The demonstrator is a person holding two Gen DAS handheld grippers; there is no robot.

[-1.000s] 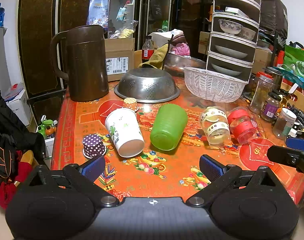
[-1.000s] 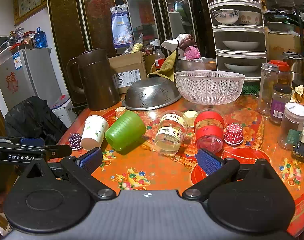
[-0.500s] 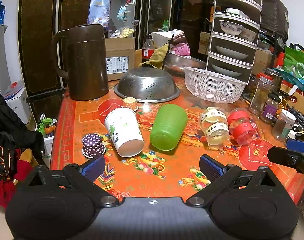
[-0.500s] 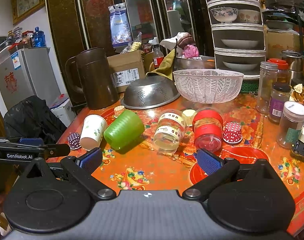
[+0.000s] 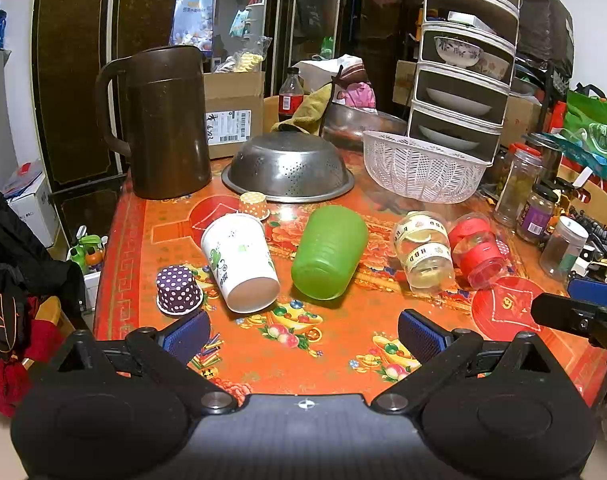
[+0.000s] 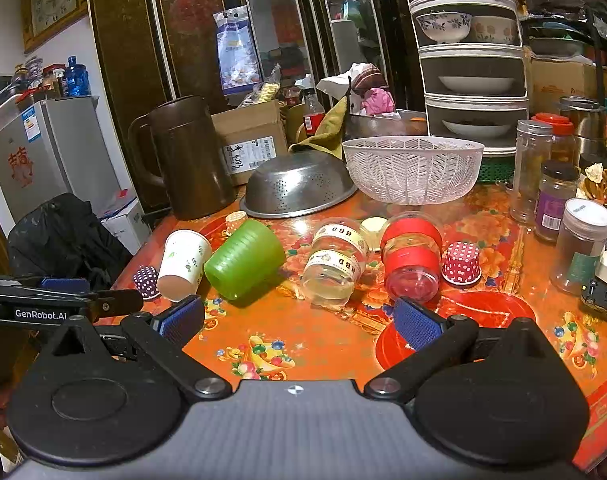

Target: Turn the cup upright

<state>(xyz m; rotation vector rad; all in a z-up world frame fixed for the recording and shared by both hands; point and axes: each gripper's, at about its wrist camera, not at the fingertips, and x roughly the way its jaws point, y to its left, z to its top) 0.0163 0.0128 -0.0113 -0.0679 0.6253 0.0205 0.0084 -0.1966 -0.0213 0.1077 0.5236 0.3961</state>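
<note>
left gripper (image 5: 303, 332) is spread wide, holding nothing, poised above the near edge of the table (image 5: 335, 360). right gripper (image 6: 299, 320) is likewise spread and empty. ahead of both, four cups lie on their sides in a row, well apart from the pads: white paper cup (image 5: 239, 262), green plastic cup (image 5: 328, 252), clear cup (image 5: 423, 256), red-banded cup (image 5: 477, 254). judgement: all are light; the paper wall crushes easily, the ribbed green one is stiffer with better purchase. grip across mid-body, gently, then rotate upright.
</note>
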